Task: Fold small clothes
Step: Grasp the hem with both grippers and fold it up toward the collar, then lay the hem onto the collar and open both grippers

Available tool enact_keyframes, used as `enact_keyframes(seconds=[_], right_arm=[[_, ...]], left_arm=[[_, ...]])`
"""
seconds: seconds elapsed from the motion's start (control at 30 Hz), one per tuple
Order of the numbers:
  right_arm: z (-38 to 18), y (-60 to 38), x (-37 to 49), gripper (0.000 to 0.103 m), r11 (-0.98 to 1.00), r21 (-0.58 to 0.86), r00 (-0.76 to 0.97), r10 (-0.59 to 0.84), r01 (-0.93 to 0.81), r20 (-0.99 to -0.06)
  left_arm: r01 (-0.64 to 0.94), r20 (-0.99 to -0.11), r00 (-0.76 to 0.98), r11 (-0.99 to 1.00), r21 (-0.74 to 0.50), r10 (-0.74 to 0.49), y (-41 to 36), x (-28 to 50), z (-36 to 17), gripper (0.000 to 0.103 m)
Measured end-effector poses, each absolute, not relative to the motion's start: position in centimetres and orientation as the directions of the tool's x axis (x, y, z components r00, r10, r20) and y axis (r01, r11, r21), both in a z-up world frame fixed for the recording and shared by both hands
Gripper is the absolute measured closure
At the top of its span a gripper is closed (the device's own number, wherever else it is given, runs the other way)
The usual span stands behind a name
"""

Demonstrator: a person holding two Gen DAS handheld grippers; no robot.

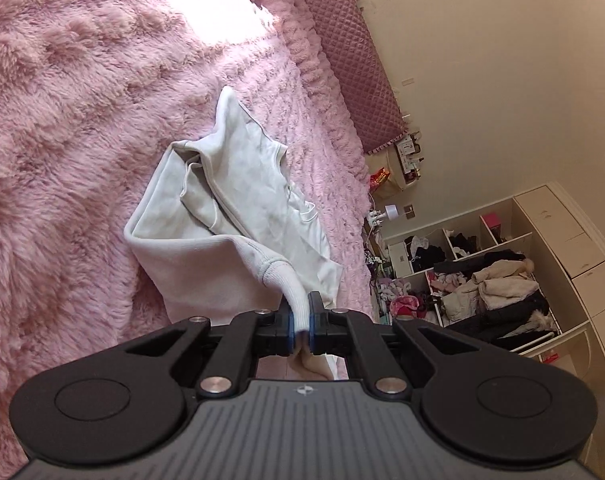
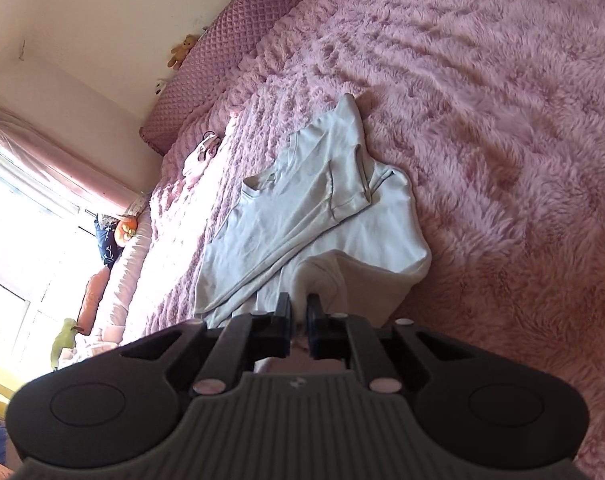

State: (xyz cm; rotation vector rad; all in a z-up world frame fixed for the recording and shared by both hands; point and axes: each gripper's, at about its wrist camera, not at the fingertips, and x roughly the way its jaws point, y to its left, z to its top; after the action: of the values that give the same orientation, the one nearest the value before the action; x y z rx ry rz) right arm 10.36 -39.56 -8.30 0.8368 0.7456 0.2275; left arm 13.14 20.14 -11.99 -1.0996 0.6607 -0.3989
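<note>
A small white long-sleeved garment [image 1: 226, 216] lies crumpled on a fluffy pink blanket [image 1: 70, 128]. My left gripper [image 1: 300, 320] is shut on its ribbed hem edge and lifts it off the bed. In the right wrist view the same garment [image 2: 302, 216] spreads out ahead, with a sleeve folded across it. My right gripper [image 2: 299, 316] is shut on another edge of the garment, which rises in a peak between the fingers.
A quilted pink headboard [image 1: 342, 40] runs along the far side of the bed. Open shelves [image 1: 482, 272] stuffed with clothes stand against the wall. A pink item [image 2: 200, 156] lies on the bed near the bright window [image 2: 18, 232].
</note>
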Motion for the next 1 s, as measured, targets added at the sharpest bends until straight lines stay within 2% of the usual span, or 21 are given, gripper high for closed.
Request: enact_keyframes(seconds=[0.17,0.33,0.6,0.83,0.9,1.0], right_arm=[[-6.7,-40.5,16.4,0.101,0.618,0.779,0.809,0.404,0.103,-0.427],[-5.8,-41.2,24.5,0.101,0.612,0.783,0.845,0.357,0.112,-0.399],[-7.4,-40.2,37.8,0.101,0.672,0.728,0.844,0.309,0.132,-0.438],[-11.2,-39.3,46.7,0.101,0.727,0.663,0.820,0.263,0.179,-0.509],[-12.9,-39.0,48.4,0.101,0.744,0.635,0.806,0.237,0.208,-0.542],[-15.0,-38.9,50.0,0.101,0.747,0.621,0.795,0.217,0.238,-0.566]], left_arm=[[0.013,-0.262,0.777,0.432,-0.902,-0.572,20.8,19.5,-10.2,0.097],[0.027,-0.259,0.791,0.456,-0.890,-0.554,21.1,26.8,-9.8,0.098],[-0.005,-0.317,0.789,0.511,-0.859,-0.526,20.9,37.9,-12.1,0.098],[-0.100,-0.439,0.747,0.568,-0.817,-0.499,20.9,45.0,-17.0,0.098],[-0.153,-0.485,0.732,0.578,-0.801,-0.479,21.1,46.2,-18.0,0.094],[-0.168,-0.487,0.726,0.562,-0.810,-0.486,22.0,47.4,-18.8,0.089]])
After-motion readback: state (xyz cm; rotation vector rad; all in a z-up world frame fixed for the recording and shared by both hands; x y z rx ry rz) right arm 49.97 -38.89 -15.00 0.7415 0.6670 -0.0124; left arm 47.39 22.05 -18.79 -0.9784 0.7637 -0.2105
